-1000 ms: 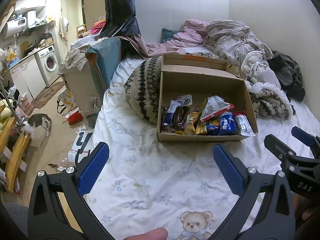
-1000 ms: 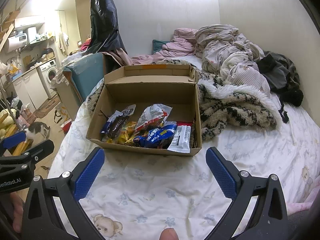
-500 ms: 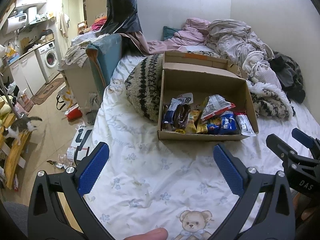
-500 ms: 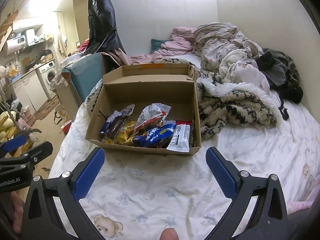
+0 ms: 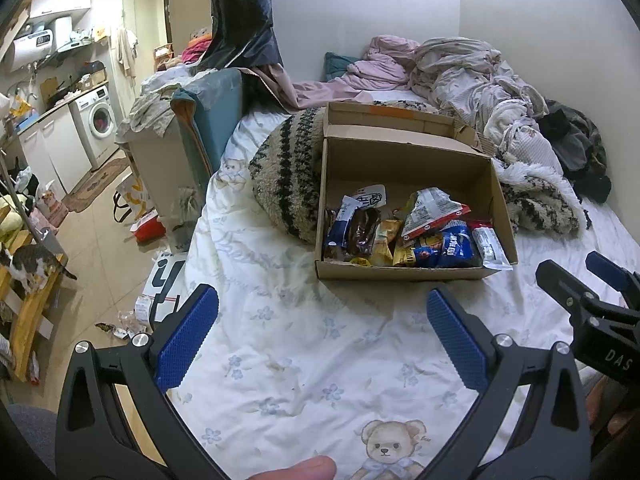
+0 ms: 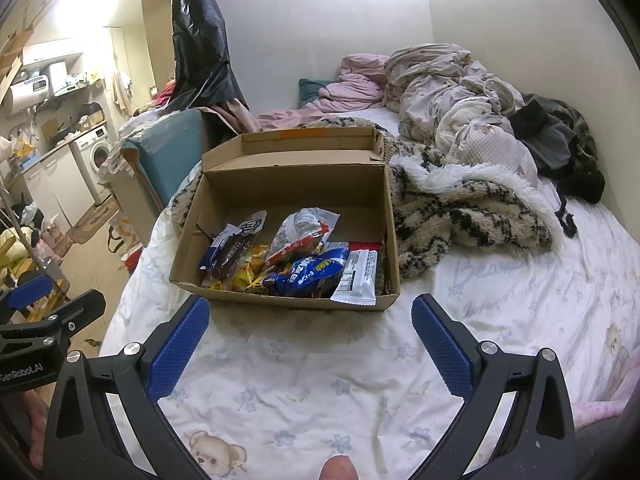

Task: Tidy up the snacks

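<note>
An open cardboard box [image 5: 408, 160] [image 6: 292, 188] sits on the bed, holding several snack packets. Among them are a blue packet [image 5: 454, 246] [image 6: 316, 270], a white and red bag [image 5: 434, 210] [image 6: 300, 230] and a white bar wrapper [image 5: 490, 246] [image 6: 356, 278]. My left gripper [image 5: 322, 330] is open over the sheet, short of the box front, with nothing in it. My right gripper [image 6: 310, 334] is open too, just before the box's front wall. Each gripper shows at the edge of the other's view.
The bed has a white flowered sheet [image 5: 320, 352] with teddy bear prints. A patterned fuzzy blanket [image 6: 460, 208] lies against the box, with crumpled bedding [image 6: 448, 96] behind. Left of the bed stand a bin [image 5: 160, 160], floor clutter, a washing machine [image 5: 100, 124] and a cat [image 5: 28, 260].
Both grippers have edged slightly closer to the box and stay open. The cat on the left has climbed onto the yellow rack.
</note>
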### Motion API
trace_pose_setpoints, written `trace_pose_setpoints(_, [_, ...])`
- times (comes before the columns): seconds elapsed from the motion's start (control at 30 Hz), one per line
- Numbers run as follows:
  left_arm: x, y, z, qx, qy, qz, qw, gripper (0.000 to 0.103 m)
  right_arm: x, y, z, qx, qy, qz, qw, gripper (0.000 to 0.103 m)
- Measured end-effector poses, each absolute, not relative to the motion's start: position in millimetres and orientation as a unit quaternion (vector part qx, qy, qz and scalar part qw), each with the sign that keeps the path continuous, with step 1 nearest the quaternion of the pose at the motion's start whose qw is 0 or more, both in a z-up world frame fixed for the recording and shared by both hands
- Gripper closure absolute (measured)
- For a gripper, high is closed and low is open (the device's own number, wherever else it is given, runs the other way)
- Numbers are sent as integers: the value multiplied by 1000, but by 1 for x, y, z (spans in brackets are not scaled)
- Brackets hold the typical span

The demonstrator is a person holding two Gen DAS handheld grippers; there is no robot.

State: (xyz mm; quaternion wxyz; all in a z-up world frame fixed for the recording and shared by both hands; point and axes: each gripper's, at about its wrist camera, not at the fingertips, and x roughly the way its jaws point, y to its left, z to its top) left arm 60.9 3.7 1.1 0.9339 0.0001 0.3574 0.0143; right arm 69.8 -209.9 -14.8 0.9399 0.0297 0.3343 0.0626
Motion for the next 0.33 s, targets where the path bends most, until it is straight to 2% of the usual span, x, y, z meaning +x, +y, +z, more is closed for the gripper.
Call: trace_pose_setpoints(0.33, [61,2,0,-2,359,11,933,0,69,-214,-17,45,340,58,938,0])
